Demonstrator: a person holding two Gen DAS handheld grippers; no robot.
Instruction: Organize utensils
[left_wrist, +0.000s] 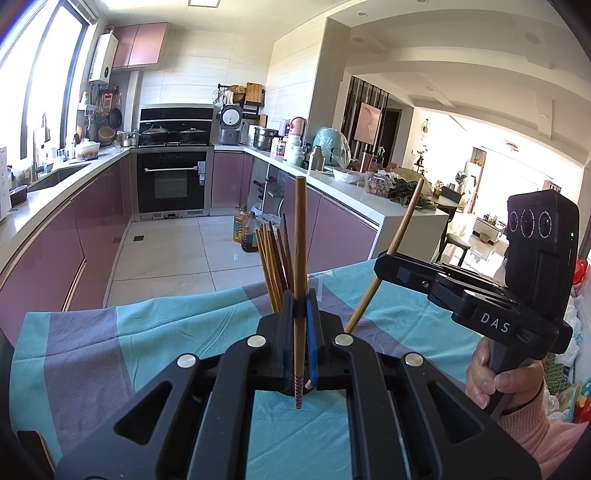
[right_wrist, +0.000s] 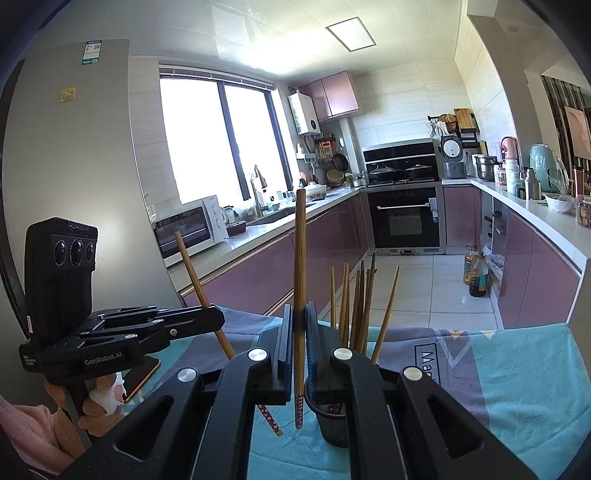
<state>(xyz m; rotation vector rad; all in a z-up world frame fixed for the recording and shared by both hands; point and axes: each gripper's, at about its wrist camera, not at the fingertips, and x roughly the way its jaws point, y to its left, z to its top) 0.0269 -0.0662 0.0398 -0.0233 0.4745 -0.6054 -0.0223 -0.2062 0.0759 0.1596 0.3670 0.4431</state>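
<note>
Pinching one brown wooden chopstick (left_wrist: 300, 258) upright, the left tongs (left_wrist: 300, 310) hover over the teal-and-grey cloth-covered worktop (left_wrist: 147, 332). Beside them, the right tongs (right_wrist: 300, 325) are clenched on a second brown chopstick (right_wrist: 300, 277), just left of the black mesh cup (right_wrist: 332, 424) where more wooden chopsticks (right_wrist: 354, 306) stand.

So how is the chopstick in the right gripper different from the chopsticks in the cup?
The held chopstick is alone, clamped between the right gripper's fingers; the cup chopsticks are a loose bunch. The held chopstick's patterned end hangs free; the cup chopsticks' lower ends sit inside the black cup. The held chopstick looks straight up; the cup chopsticks fan out. All are thin and brown.
</note>
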